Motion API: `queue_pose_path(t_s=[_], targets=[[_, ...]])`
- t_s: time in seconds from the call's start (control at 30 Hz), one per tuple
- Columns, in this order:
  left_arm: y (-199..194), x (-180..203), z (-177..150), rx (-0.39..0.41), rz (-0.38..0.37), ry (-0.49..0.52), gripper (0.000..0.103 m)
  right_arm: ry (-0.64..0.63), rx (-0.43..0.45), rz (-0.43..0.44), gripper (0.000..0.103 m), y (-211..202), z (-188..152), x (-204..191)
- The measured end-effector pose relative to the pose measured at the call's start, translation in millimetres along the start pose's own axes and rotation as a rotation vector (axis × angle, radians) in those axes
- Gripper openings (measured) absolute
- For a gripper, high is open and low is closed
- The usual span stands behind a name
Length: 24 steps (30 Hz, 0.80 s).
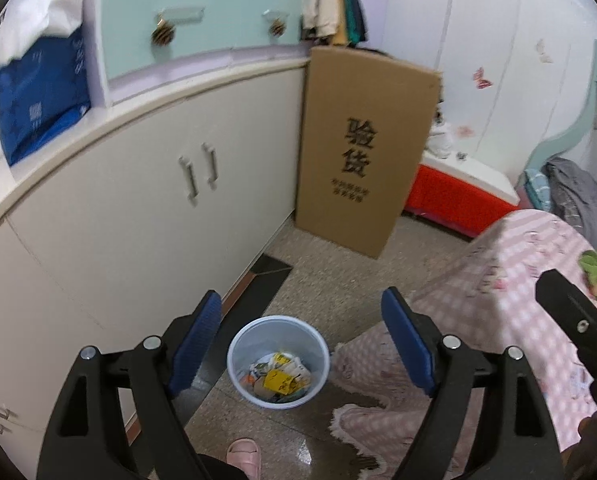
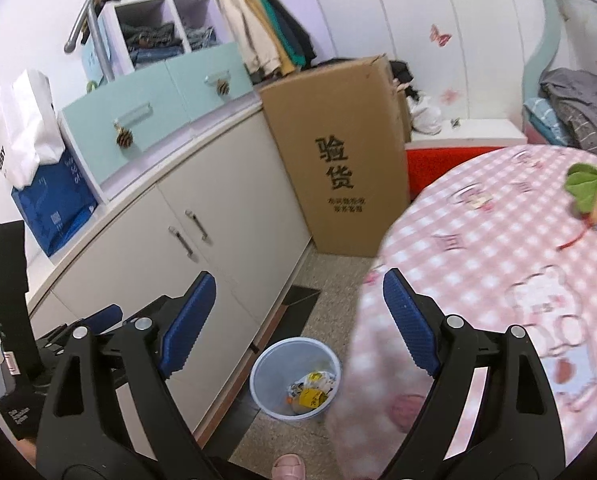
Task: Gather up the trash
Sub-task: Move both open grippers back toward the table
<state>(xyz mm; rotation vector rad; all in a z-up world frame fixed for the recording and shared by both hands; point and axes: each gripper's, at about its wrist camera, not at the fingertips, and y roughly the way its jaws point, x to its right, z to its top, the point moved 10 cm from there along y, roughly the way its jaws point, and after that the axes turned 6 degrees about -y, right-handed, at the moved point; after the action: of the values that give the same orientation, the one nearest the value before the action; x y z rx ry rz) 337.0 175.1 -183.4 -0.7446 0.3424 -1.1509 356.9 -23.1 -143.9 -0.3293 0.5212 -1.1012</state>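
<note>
White plastic bin [image 1: 278,362] sits on the floor between the cream cabinet [image 1: 138,208] and the bench [image 2: 518,260] with its pink checked cloth, yellow and white wrappers [image 1: 280,378] already inside. We hold the left gripper [image 1: 302,344] and right gripper [image 2: 300,320] above it, both jaws wide and empty. Green leafy scrap [image 2: 592,196] lies on the bench. Cardboard box [image 1: 362,152] stands past the cabinet; pink slipper [image 1: 242,454] near the bin.

My right gripper [image 2: 298,320] gapes empty above the pale blue plastic bin [image 2: 276,364] holding crumpled wrappers [image 2: 312,394].
</note>
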Motion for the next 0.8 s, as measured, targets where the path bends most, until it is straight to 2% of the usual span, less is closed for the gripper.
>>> queue_pose_path(t_s=[0.2,0.37,0.57,0.8], targets=[[-30,63,-7,0.035,-0.076,0.089,0.083,0.029,0.041,-0.07,0.086,-43,4,57],[-41,136,-26,0.012,-0.178,0.182,0.083,0.061,0.058,-0.172,0.086,-79,2,130],[-39,223,-50,-0.018,-0.259,0.308,0.083,0.104,0.059,-0.323,0.086,-117,-4,228],[-32,327,-69,-0.045,-0.36,0.41,0.083,0.206,0.099,-0.412,0.086,-146,0,317]])
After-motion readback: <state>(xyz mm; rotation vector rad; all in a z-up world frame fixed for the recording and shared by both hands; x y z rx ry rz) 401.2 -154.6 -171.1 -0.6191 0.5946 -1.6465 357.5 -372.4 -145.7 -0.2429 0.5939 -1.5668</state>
